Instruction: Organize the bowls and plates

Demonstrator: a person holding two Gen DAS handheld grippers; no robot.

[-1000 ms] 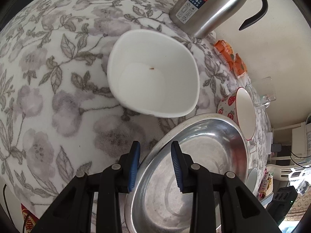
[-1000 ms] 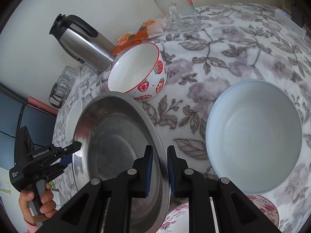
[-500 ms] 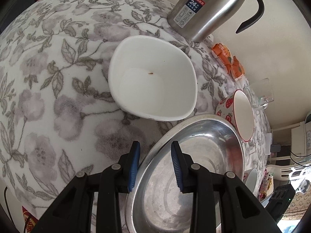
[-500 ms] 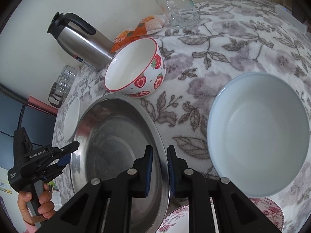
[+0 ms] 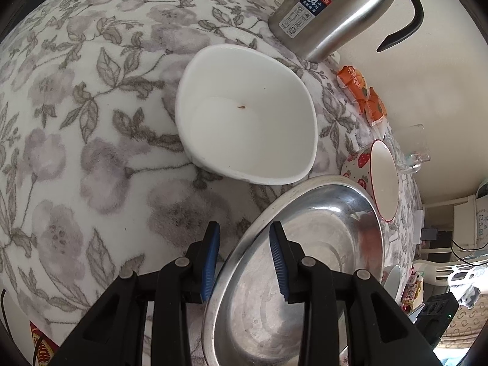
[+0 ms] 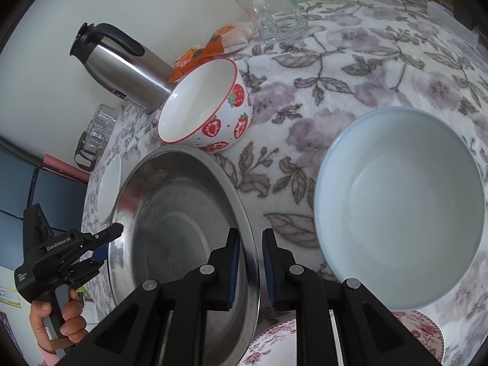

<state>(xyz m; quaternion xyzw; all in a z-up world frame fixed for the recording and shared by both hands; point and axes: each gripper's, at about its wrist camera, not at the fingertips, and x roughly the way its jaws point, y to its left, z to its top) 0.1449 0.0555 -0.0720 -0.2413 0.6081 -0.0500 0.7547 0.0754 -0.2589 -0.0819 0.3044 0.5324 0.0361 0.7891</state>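
Steel was what both tools had hold of: the wide metal basin (image 6: 183, 231) sat on the floral-clothed table (image 5: 76, 122), a person straddling its rim at either side. Furthest left, seen from the right wrist camera, the left tool (image 6: 102, 248) came in over the basin's left edge, gripped by a hand (image 6: 58, 326); from its own camera, that tool (image 5: 244, 259) had its blue pads standing apart with the rim running between them, and whether either pad pressed the metal I could not tell. Just beyond that rim lay a white bowl (image 5: 247, 116), nearly touching it, with open cloth stretching away to its left. A steel thermos (image 5: 341, 9) stood behind, by the wall. Next, a strawberry bowl (image 6: 207, 106) crowded the basin's far edge. At the basin's right rim, the right tool (image 6: 249, 270) was drawn nearly together, clamped on the thin lip. Bare cloth separated it from a pale blue bowl (image 6: 399, 210) to the right, which overlapped a floral plate (image 6: 424, 332) at the table's near edge. A glass mug (image 6: 271, 3) stood well back.
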